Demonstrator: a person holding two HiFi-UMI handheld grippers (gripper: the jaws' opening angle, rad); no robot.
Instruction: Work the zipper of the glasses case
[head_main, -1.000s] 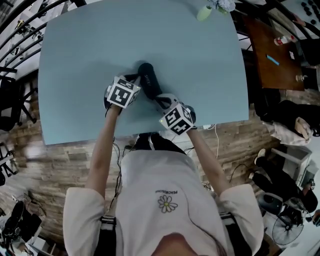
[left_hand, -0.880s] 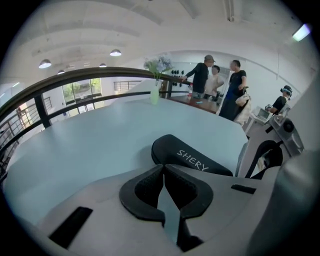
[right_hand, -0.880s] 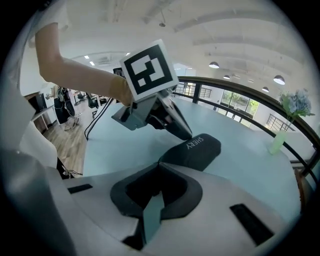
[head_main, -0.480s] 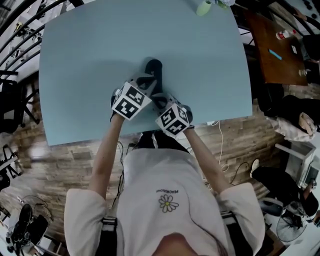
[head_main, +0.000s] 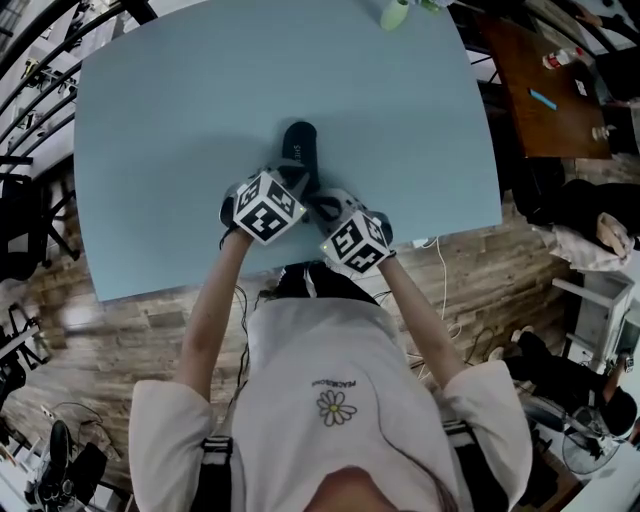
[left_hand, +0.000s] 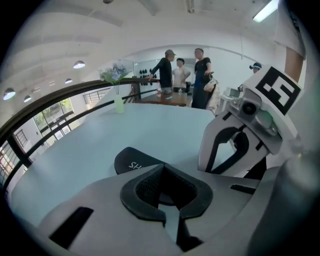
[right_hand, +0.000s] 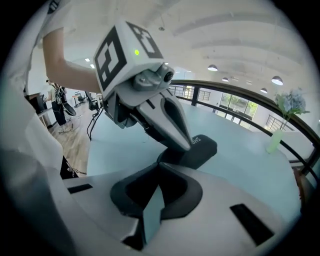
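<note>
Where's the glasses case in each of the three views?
Head view: case, just above centre.
Left gripper view: lower centre-left.
Right gripper view: right of centre.
Shared landmark: green vase at the table's far edge.

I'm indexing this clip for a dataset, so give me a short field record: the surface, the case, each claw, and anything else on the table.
surface: light blue table
glasses case: black, lying flat near the table's middle
left claw: shut, tips down on the case's near part
right claw: shut, tips at the case's near end, close beside the left claw
zipper pull: not visible; cannot tell if either claw pinches it
other: pale green vase at the table's far edge
</note>
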